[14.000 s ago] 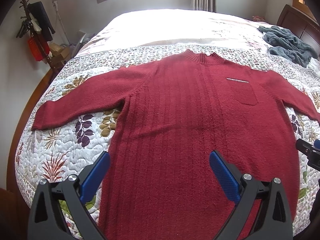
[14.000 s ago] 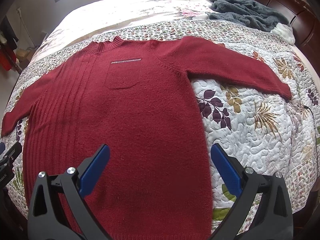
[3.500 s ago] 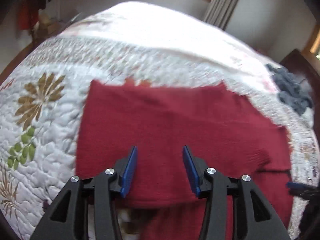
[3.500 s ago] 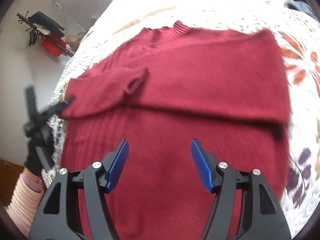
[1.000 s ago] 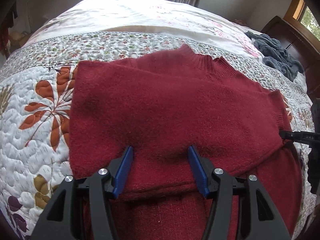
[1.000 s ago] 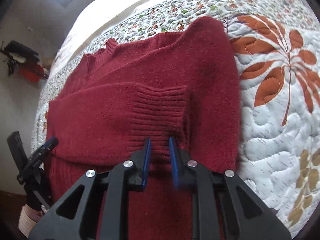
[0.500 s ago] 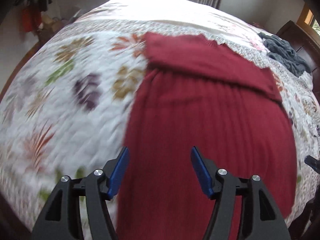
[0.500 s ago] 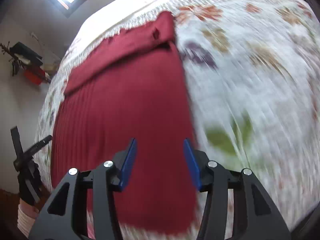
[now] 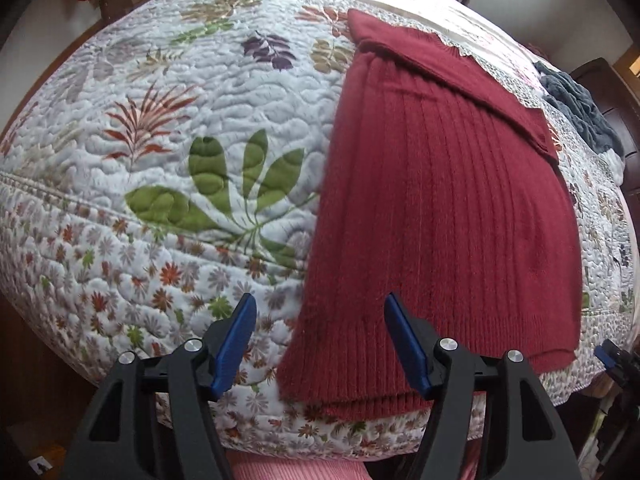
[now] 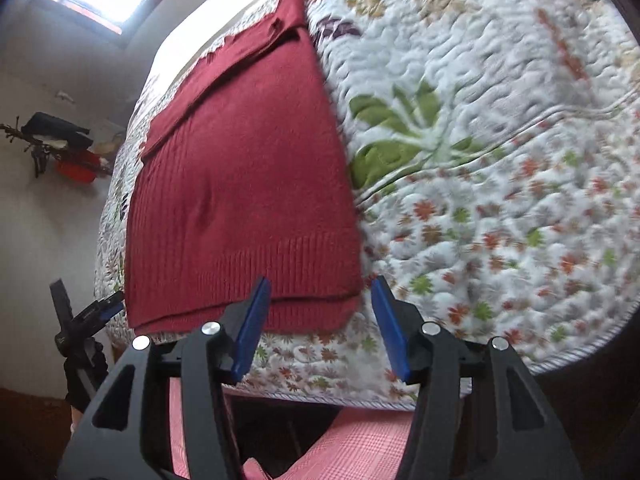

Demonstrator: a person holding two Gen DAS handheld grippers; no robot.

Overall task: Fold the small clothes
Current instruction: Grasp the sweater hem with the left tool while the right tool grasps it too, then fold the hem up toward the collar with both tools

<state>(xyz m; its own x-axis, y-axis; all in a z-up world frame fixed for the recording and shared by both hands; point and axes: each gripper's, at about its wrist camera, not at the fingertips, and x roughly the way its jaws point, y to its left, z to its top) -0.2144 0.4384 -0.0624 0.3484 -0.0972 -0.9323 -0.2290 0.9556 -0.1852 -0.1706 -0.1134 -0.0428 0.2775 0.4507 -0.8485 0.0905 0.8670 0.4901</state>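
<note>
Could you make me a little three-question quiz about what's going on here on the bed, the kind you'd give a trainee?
1. True or false: the sleeves of the red sweater lie folded across its chest near the collar.
2. Which part of the sweater lies nearest both grippers? A. the collar B. the ribbed bottom hem C. a cuff
3. Fill in: the left gripper and the right gripper both have their jaws ____ and hold nothing.

Key
1. True: the sleeves form a band across the top, on the floral quilt.
2. B: each gripper hovers at a bottom corner of the hem.
3. Open.
</note>
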